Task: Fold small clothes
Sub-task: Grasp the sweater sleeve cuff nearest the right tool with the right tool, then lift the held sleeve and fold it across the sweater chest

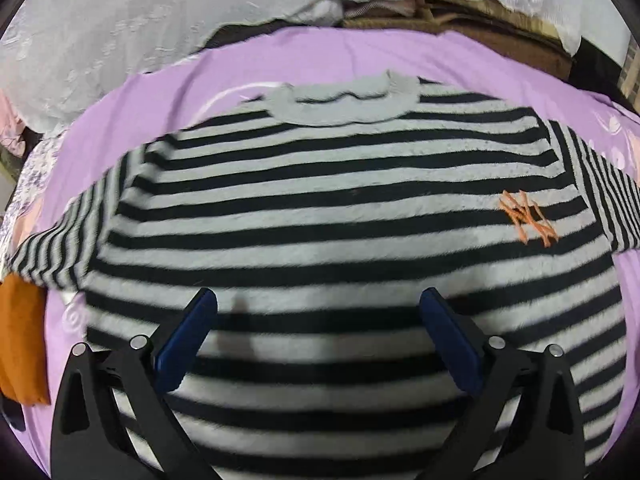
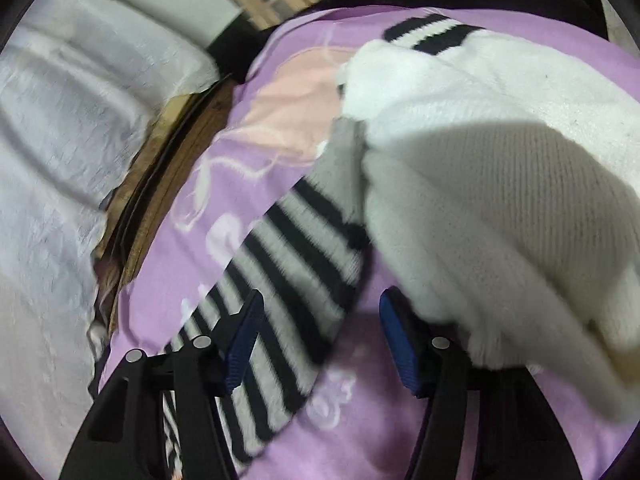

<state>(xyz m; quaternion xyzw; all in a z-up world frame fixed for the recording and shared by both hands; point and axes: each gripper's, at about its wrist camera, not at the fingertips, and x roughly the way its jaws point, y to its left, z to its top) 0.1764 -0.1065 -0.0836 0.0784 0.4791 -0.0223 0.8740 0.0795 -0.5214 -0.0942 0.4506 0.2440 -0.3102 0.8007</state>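
Observation:
A black-and-grey striped sweater [image 1: 320, 200] lies flat, front up, on a purple sheet [image 1: 320, 56]. Its grey collar [image 1: 340, 108] points away from me and an orange logo [image 1: 528, 218] sits on the chest at right. My left gripper [image 1: 319, 296] hovers open over the lower body of the sweater, nothing between its blue pads. In the right wrist view a striped sleeve [image 2: 296, 248] runs diagonally under the left finger of my right gripper [image 2: 322, 298]. Its jaws stand apart and do not press on the sleeve. A white fluffy cloth [image 2: 500, 180] covers the right finger's outer side.
A white blanket [image 1: 100, 32] is bunched beyond the sheet at the far left. Brown folded material [image 1: 460, 12] lies at the back. An orange cloth [image 1: 20, 340] sits at the left edge. In the right wrist view, brown layered sheets [image 2: 168, 168] border the purple sheet [image 2: 380, 420].

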